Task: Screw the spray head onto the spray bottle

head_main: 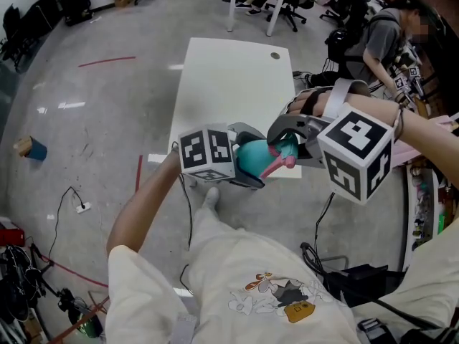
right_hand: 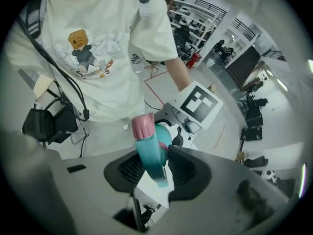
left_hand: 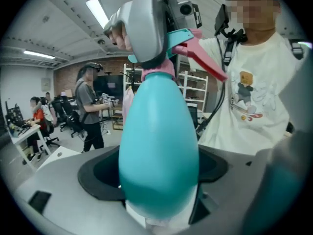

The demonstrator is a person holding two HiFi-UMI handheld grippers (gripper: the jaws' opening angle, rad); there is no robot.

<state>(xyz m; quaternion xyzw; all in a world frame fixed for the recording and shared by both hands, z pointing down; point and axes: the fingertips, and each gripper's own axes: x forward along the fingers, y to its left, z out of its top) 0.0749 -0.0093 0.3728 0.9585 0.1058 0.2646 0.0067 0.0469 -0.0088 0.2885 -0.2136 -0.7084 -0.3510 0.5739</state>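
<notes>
Teal bottle (left_hand: 159, 146) is clamped round its belly by the left tongs (left_hand: 159, 190), up in the air off the near edge of the white bench (head_main: 222, 84). Spray head (right_hand: 152, 153) sits on its neck, pinched between the pads of the half-closed right tongs (right_hand: 157, 173). Best keep the bottle still and the head square on the threads, turning without tilting.

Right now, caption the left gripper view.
Left gripper holding a teal oval plastic bottle with pink-triggered spray head.
</notes>
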